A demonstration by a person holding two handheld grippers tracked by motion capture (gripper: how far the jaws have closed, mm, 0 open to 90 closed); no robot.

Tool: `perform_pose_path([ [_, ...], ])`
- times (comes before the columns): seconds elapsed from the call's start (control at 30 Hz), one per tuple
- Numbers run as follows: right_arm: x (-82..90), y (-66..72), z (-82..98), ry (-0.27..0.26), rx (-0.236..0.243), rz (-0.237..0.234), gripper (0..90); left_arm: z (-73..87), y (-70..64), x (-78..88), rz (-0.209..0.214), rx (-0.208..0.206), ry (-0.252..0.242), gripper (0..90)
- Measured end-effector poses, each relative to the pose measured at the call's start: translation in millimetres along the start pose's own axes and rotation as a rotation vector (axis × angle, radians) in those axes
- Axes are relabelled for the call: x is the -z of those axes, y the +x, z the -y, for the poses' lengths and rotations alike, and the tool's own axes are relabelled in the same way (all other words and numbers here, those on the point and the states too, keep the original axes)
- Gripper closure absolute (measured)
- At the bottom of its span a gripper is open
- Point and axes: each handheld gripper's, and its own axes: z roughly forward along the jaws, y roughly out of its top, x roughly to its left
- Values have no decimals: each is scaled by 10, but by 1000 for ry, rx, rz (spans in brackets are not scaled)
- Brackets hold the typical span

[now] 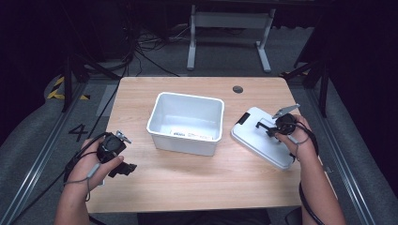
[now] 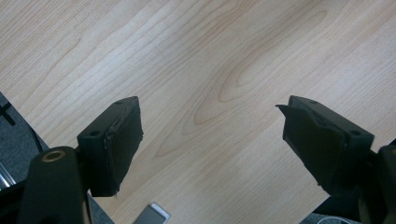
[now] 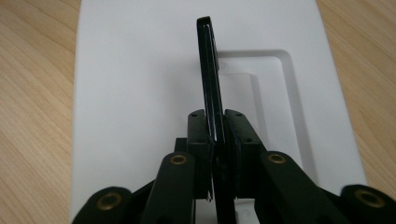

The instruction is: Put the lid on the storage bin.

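Observation:
A white open bin (image 1: 185, 143) stands at the middle of the wooden table (image 1: 187, 187). To its right lies a white lid (image 1: 256, 143), flat on the table. My right gripper (image 1: 264, 126) is over the lid and shut on the thin black handle (image 1: 259, 124) that stands up from it. In the right gripper view the jaws (image 3: 215, 126) pinch that black handle (image 3: 208, 60) edge-on, above the lid (image 3: 130, 70). My left gripper (image 1: 126, 168) is held near the table's front left. It is open (image 2: 210, 144) over bare wood.
A label lies on the bin's floor (image 1: 180, 133). A black clip (image 1: 242, 118) sits at the lid's far corner. A round cable hole (image 1: 238, 89) is in the table's far edge. Beyond it stands a white desk frame (image 1: 230, 21).

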Motion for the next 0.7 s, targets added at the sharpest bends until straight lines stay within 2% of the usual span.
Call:
perform_pose_path([
  [0.07,5,-20,4,-12,12,13,834,-1,-1,-3,1,2,1,205],
  [0.37,87,-51,-11,-42,5,1,844,-42,27,-22,3,0,3,204],
  [0.53,246,-28,-68,-61,-5,-14,845,-110,27,-29,8,-18,-3,204],
  [0.7,382,-1,-136,-67,-9,-12,844,-134,35,-34,13,-18,-5,204],
])
